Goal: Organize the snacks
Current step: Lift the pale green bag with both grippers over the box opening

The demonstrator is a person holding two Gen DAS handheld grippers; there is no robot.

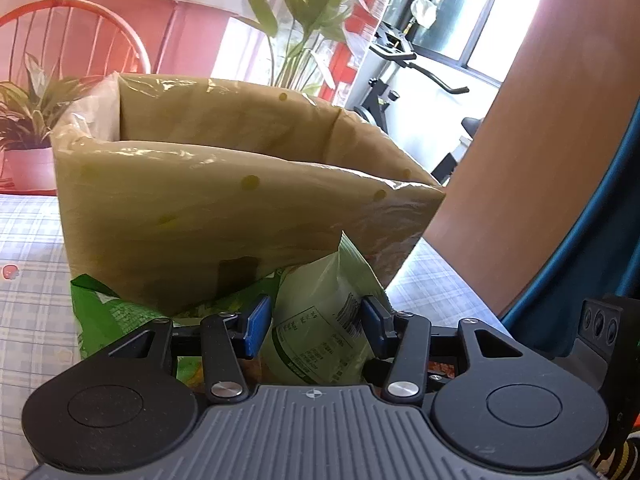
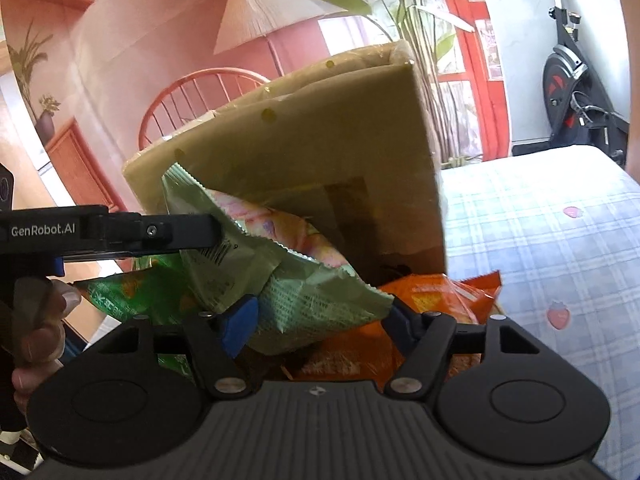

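Note:
A tan cardboard box [image 1: 224, 200] lined with clear plastic stands open on the checked tablecloth; it also shows in the right wrist view [image 2: 320, 152]. My left gripper [image 1: 316, 322] is shut on a pale green snack packet [image 1: 320, 320], held upright just in front of the box. That packet [image 2: 288, 292] also sits between the pads of my right gripper [image 2: 320, 320], which grips its lower end. The left gripper's finger [image 2: 180, 232] reaches in from the left onto the packet's top. A bright green packet [image 1: 108, 320] and an orange packet [image 2: 440, 300] lie at the box's foot.
The table has a blue-and-white checked cloth [image 2: 540, 260] with strawberry prints. A red chair [image 1: 72, 36], potted plants [image 1: 28, 120], a lamp [image 2: 264, 12] and an exercise bike [image 2: 576, 80] stand behind the table.

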